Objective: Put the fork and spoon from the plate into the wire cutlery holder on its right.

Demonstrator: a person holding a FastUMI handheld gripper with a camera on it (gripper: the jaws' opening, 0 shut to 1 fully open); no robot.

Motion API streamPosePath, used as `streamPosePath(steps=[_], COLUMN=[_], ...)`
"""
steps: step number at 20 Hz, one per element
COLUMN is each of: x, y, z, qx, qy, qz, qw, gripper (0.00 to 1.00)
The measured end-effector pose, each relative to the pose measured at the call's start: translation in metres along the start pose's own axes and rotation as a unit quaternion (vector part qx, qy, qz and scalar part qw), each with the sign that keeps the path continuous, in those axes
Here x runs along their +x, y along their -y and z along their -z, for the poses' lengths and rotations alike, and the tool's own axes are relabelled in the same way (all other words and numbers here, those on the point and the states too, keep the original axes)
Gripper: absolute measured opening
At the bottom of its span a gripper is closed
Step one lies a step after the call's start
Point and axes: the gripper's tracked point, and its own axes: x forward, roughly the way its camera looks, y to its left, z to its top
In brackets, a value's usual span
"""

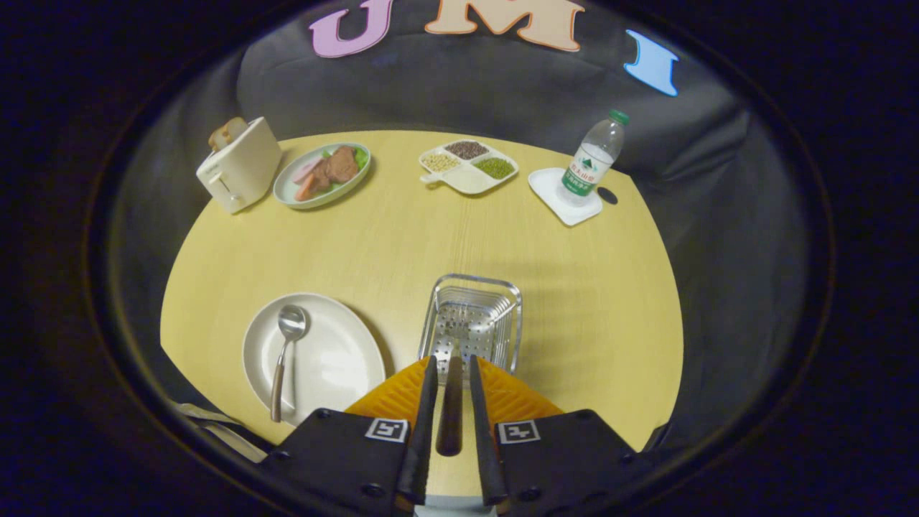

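Gripper view: hand-held gripper pinched narrow on a dark handle (presumably the fork, tines hidden), right at the near rim of the wire cutlery holder. Just left of the holder, white plate with the spoon lying on it, bowl end away. Well beyond the holder on the yellow worktop: toaster, food plate, divided dish, water bottle on a white coaster.

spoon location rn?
Gripper view: the spoon lies on the plate, bowl pointing away, left of the wire cutlery holder. The hand-held gripper is over the holder's near edge, fingers shut on the fork handle.
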Motion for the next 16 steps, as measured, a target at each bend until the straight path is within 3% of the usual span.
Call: streamPosePath(steps=[7, 12, 16], x=[-0.013, -0.026, -0.028], y=[-0.030, -0.065, -0.102], z=[-0.039, -0.055, -0.051], qx=[0.004, -0.009, -0.018], qy=[0.121, 0.187, 0.199], qz=[-0.006, -0.026, -0.059], qw=[0.993, 0.982, 0.978], gripper=[0.99, 0.99, 0.99])
